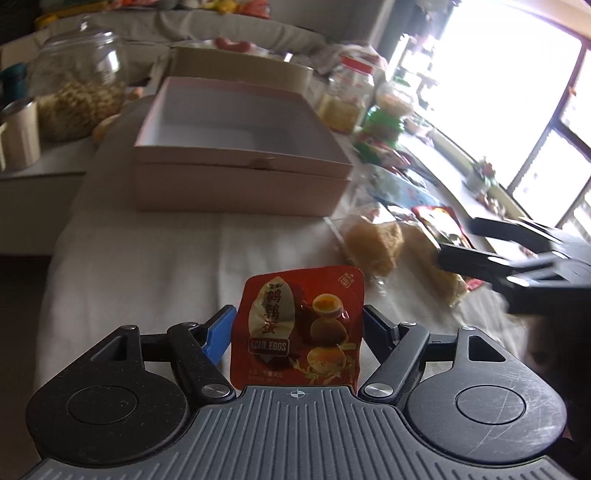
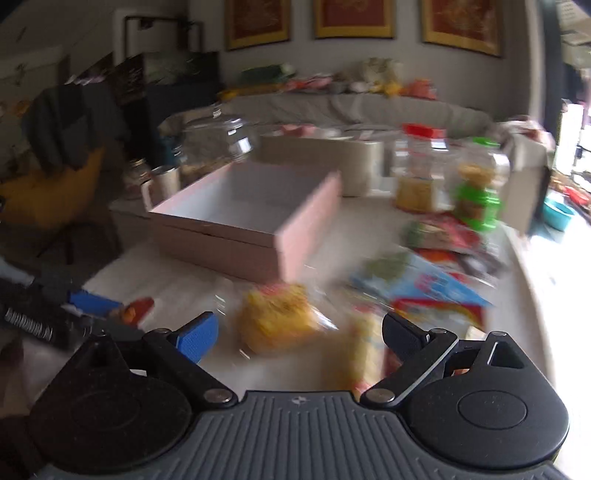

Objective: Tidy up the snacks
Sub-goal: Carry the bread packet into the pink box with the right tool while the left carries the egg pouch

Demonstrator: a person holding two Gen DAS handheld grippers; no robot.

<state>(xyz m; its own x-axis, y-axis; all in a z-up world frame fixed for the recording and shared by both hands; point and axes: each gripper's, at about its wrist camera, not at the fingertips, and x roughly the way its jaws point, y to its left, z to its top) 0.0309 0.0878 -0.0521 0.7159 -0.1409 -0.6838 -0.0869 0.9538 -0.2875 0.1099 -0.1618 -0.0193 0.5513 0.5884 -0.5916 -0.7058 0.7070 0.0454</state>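
We have the left gripper (image 1: 299,321) clamped on the quail egg packet (image 1: 297,328), long axis upright, empty pink box (image 1: 240,181) dead ahead and nearer this arm, while the right gripper (image 2: 299,334) sits spread, empty, over the clear-wrapped snack (image 2: 277,321).

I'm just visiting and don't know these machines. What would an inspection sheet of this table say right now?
Surface: table under a pale cloth, crowded along its right side.
Job's things: open pink box, nothing seen inside; red quail egg packet; snack packets in a loose pile; two clear-wrapped yellow cakes.
Clutter: big glass jar, red-lidded jar, green-lidded jar, mug.
Grippers: left gripper shut on the quail egg packet; right gripper open, over the cakes, view blurred.
Cables: nothing seen.
Surroundings: grey sofa, framed pictures, bright window.
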